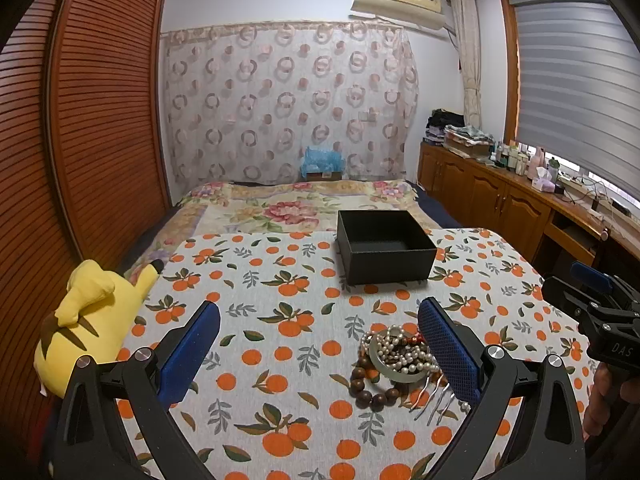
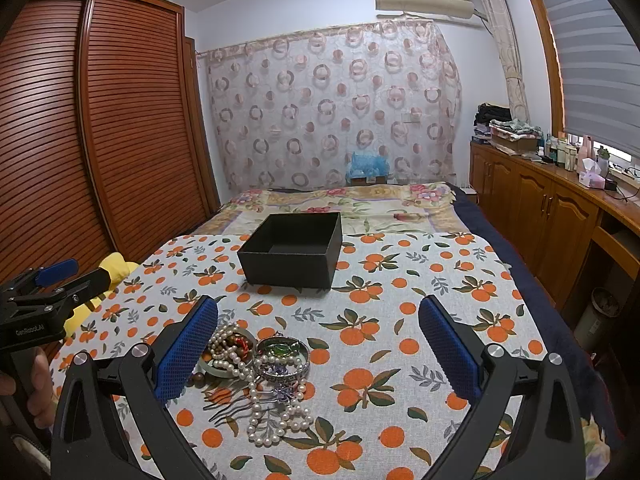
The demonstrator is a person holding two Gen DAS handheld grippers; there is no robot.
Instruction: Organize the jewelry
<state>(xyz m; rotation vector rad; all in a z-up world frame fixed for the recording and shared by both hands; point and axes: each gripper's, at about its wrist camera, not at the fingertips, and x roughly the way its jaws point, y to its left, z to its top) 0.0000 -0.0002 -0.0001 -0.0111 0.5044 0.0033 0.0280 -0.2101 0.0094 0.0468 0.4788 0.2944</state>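
Note:
A pile of jewelry [image 1: 396, 360] lies on the orange-print tablecloth [image 1: 280, 280]: a pearl necklace [image 2: 280, 412], brown wooden beads [image 1: 372, 392], a pale green bangle [image 1: 394, 376], a silver bangle [image 2: 282, 360] and a metal hair comb [image 1: 434, 400]. Behind it stands an open, empty black box [image 1: 384, 252] [image 2: 292, 248]. My left gripper [image 1: 320, 344] hovers open, with the pile just inside its right finger. My right gripper [image 2: 318, 344] is open too, the pile sitting against its left finger. Neither holds anything. Each gripper shows at the edge of the other's view [image 1: 572, 284] [image 2: 76, 276].
A yellow plush toy [image 1: 92, 312] lies at the cloth's left edge. Beyond the cloth is a floral bedspread [image 1: 280, 204], with a slatted wooden wardrobe [image 1: 100, 120] to the left and wooden cabinets [image 2: 540, 208] to the right. A hand [image 2: 36, 380] grips the left tool's handle.

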